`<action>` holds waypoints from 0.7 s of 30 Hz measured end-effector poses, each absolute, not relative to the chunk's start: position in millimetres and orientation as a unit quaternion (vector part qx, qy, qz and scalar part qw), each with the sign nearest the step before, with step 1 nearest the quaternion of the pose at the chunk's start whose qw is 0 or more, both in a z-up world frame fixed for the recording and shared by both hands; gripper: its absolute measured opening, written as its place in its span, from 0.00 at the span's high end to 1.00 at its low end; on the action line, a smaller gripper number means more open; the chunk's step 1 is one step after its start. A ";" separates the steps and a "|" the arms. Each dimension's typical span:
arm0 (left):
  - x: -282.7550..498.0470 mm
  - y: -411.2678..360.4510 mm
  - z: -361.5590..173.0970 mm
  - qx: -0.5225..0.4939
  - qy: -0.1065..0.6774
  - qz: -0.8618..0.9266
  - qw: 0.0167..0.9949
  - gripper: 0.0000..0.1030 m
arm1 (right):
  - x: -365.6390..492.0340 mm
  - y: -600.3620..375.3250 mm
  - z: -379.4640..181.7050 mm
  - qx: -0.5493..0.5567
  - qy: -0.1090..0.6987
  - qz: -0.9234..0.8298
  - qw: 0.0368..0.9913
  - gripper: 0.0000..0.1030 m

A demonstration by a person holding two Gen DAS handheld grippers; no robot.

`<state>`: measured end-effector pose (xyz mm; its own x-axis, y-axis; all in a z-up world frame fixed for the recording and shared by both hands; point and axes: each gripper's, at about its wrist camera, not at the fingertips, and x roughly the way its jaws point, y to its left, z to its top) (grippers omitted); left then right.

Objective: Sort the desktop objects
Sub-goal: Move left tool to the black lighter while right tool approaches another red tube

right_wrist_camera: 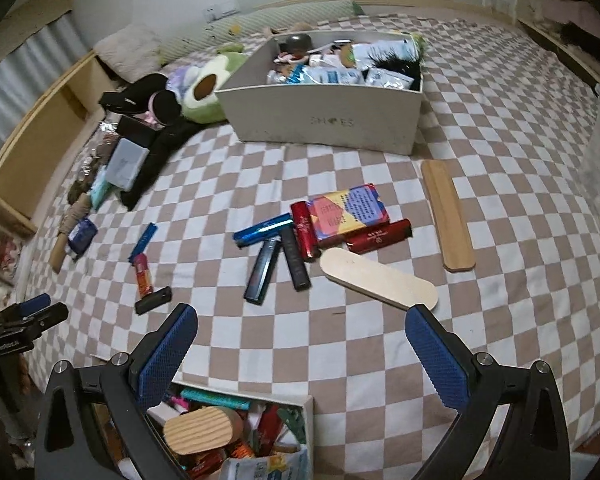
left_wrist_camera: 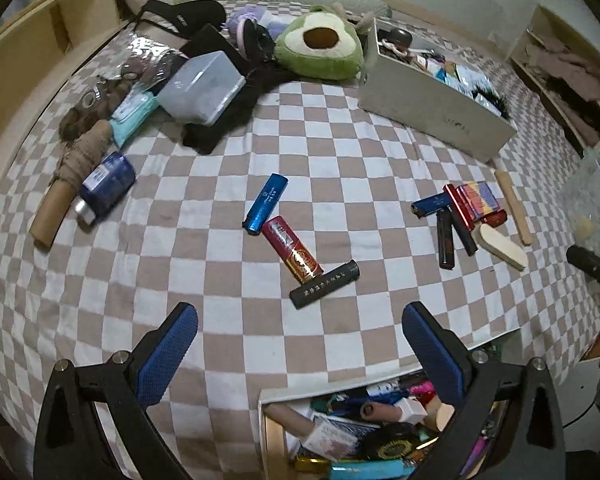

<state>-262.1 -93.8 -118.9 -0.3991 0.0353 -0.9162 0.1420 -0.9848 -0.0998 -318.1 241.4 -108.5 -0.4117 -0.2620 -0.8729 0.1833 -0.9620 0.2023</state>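
My left gripper (left_wrist_camera: 300, 312) hangs open and empty over the checkered cloth (left_wrist_camera: 204, 280). Just ahead of it lie a blue lighter (left_wrist_camera: 266, 204), a red lighter (left_wrist_camera: 292, 250) and a black lighter (left_wrist_camera: 324, 284), touching end to end. My right gripper (right_wrist_camera: 300, 314) is also open and empty. Beyond it sits a heap of several lighters (right_wrist_camera: 284, 248) with a colourful pack (right_wrist_camera: 348, 210), a pale wooden piece (right_wrist_camera: 378, 280) and a wooden stick (right_wrist_camera: 446, 216). The same heap (left_wrist_camera: 456, 216) shows at the right of the left wrist view.
A white box (right_wrist_camera: 324, 120) full of items stands at the back. Under both grippers is a second open box (left_wrist_camera: 266, 432) holding small things. At the far left are an avocado plush (left_wrist_camera: 320, 46), a clear plastic container (left_wrist_camera: 200, 86), a blue bottle (left_wrist_camera: 106, 184) and black clothing.
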 end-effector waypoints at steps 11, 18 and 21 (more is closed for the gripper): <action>-294.1 -78.8 -160.8 0.615 0.118 -0.780 0.017 0.00 | -343.9 242.4 -145.2 0.578 -0.066 -0.807 0.107 0.00; -316.2 -71.9 -184.8 0.638 0.119 -0.757 0.072 0.00 | -353.3 243.0 -153.7 0.586 -0.067 -0.802 0.095 0.00; -326.8 -69.2 -192.6 0.641 0.110 -0.754 0.091 0.00 | -356.8 247.6 -150.9 0.580 -0.063 -0.807 0.090 0.00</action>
<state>-326.8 -69.2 -192.6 -0.1610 0.0050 -0.9869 0.2781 -0.9592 -0.0502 -356.8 247.6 -150.9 -0.3104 -0.2187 -0.9251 0.0721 -0.9758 0.2065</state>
